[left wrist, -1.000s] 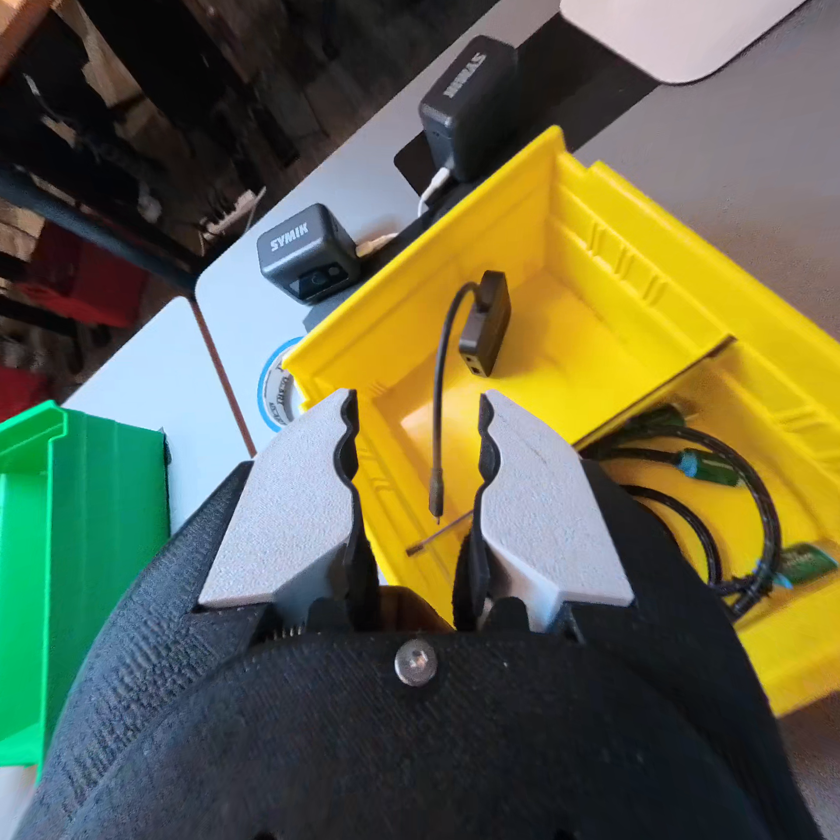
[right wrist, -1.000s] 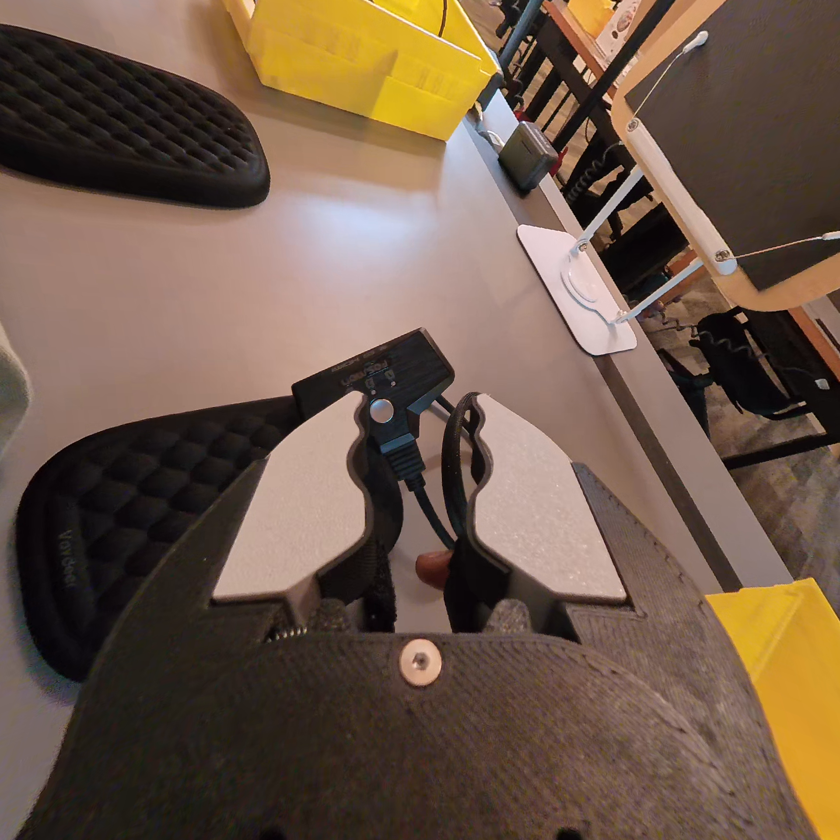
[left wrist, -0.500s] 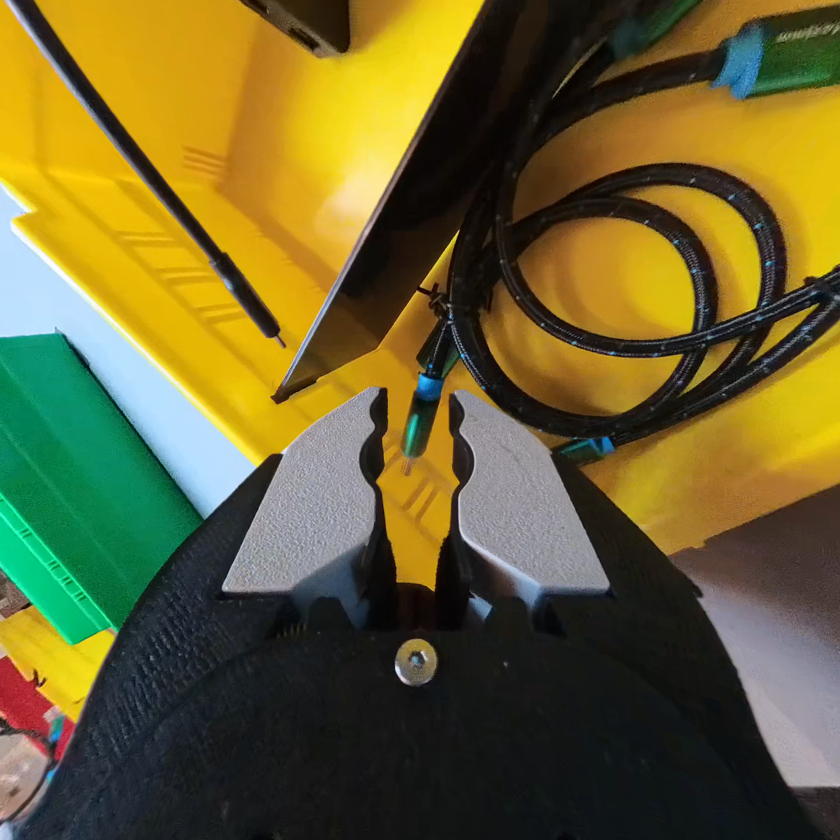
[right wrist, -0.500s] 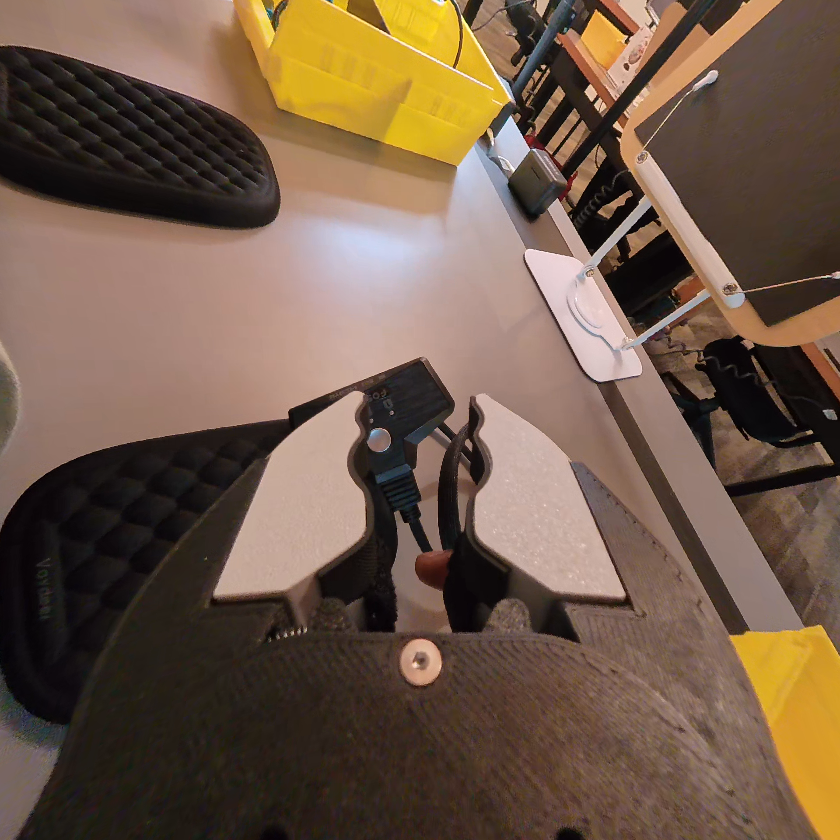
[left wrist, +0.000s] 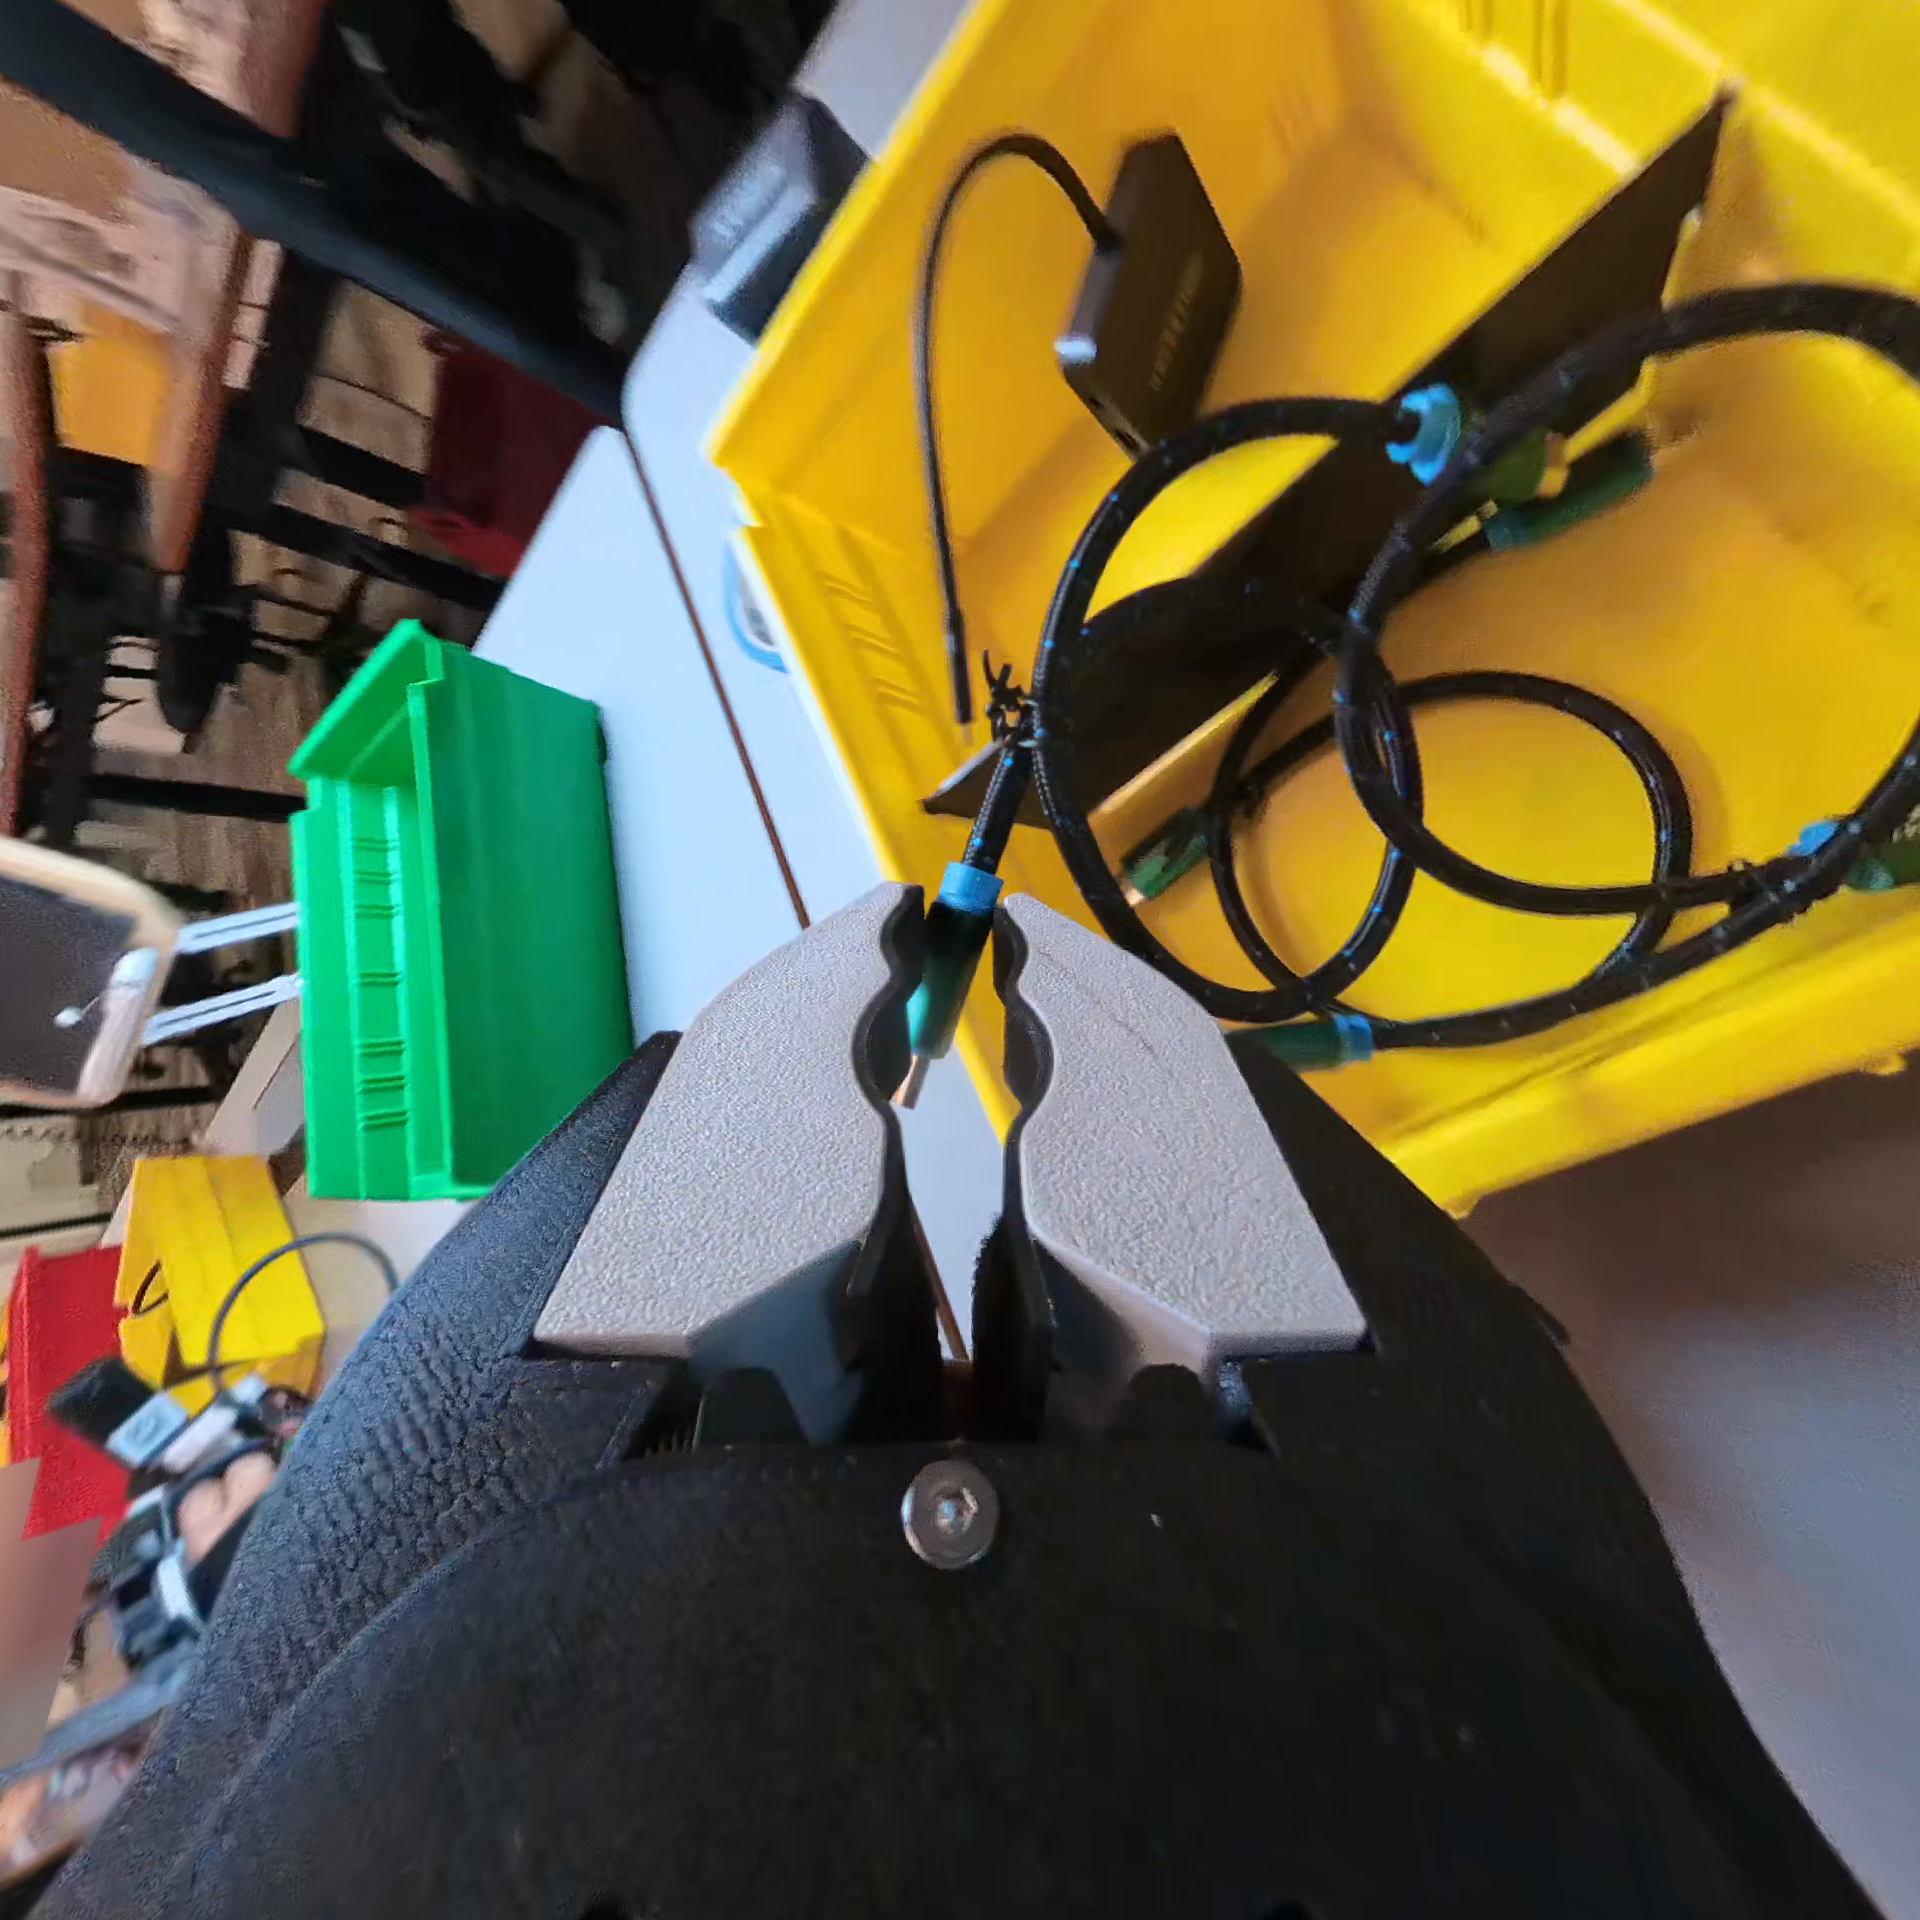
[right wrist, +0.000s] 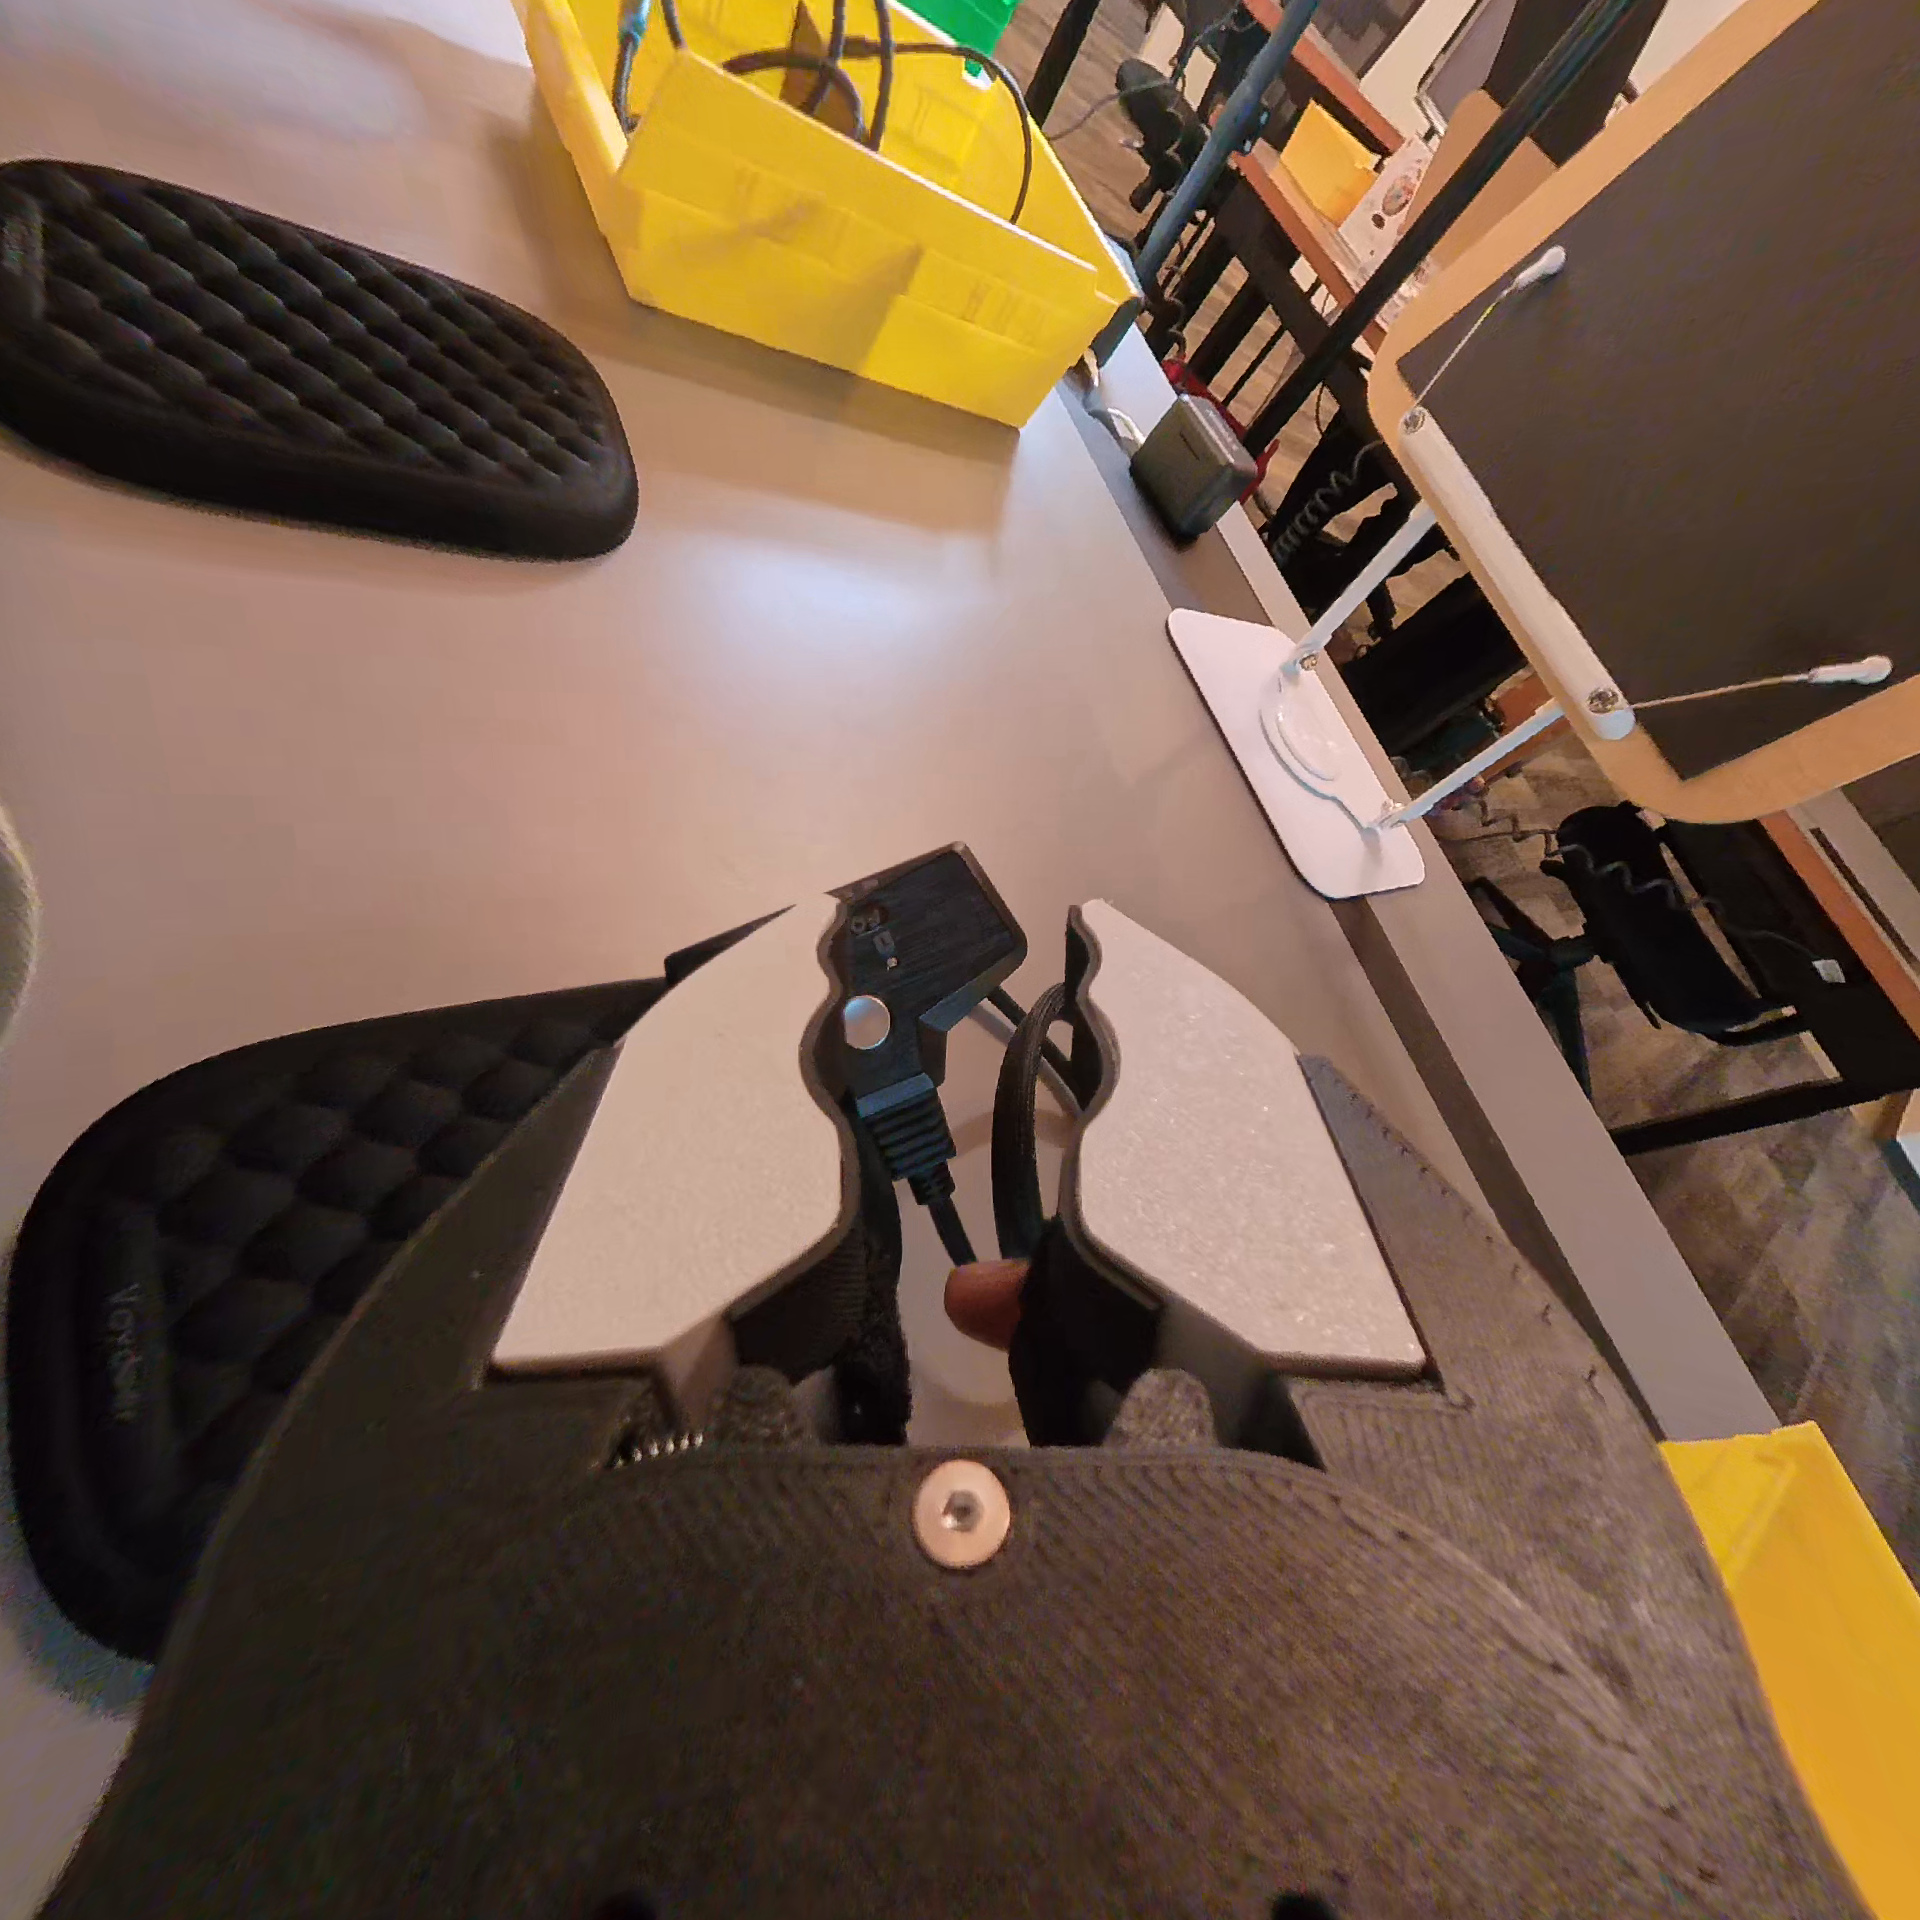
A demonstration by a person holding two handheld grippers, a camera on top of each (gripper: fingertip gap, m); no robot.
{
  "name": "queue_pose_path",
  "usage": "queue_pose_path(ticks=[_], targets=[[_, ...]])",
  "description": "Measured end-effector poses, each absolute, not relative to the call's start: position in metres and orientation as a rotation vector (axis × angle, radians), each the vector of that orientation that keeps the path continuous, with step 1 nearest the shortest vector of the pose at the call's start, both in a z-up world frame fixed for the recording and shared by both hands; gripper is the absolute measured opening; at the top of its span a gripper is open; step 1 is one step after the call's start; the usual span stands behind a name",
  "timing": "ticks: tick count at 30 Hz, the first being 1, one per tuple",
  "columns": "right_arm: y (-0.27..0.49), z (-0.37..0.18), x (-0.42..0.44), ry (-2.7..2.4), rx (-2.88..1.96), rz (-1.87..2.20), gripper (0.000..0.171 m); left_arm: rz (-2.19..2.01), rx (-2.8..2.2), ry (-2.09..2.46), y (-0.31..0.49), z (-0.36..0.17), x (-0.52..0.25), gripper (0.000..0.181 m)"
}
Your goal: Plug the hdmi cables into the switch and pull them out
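My left gripper [left wrist: 958,914] is shut on a green HDMI plug [left wrist: 943,987] with a blue collar. Its black braided cable [left wrist: 1382,831] trails back to a coil in the yellow bin [left wrist: 1558,1101]; more green plugs lie there. The plug is held up by the bin's near corner. My right gripper [right wrist: 956,909] is open low over the table, straddling the black HDMI switch [right wrist: 940,935]. The switch's cable end [right wrist: 904,1132] runs between the fingers, close to the left finger, with a gap to the right one.
A black adapter with a thin lead [left wrist: 1153,291] sits behind a dark divider [left wrist: 1351,540] in the bin. A green bin [left wrist: 457,914] stands to the left. Two black wrist pads [right wrist: 291,353] [right wrist: 208,1195], a white stand base [right wrist: 1299,758] and a black box [right wrist: 1190,468] are on the table. Spacing between my two grippers at the tips: around 60 centimeters.
My left gripper went down into the yellow bin, closed on the green plug and lifted it back toward the bin's near corner. My right gripper stayed over the switch, tilting slightly.
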State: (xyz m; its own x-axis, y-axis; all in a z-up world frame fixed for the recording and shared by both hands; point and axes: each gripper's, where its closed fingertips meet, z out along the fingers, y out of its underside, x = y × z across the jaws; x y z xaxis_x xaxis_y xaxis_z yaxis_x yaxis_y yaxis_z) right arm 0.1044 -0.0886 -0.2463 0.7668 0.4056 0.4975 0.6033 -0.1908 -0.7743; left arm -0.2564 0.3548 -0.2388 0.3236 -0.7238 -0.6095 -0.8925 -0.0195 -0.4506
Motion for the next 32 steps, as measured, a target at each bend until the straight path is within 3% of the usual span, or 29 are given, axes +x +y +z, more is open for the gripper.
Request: queue_pose_path(ticks=[4,11,22,32], targets=[[-0.086,-0.246,0.098,-0.797,-1.801,-0.207,0.039,0.182,-1.702,1.187,0.349,-0.195,-0.265,0.012],[-0.062,-0.224,0.074,-0.729,-1.641,-0.147,0.041,-0.409,-1.395,0.938,0.284,-0.129,-0.219,0.011],[-0.012,-0.199,0.024,-0.554,-1.458,0.022,0.047,-1.249,-1.112,1.042,0.133,-0.135,-0.117,0.009],[-0.001,-0.248,-0.037,-0.622,-1.629,0.268,0.044,-1.577,-0.996,0.965,0.091,-0.128,-0.111,0.007]])
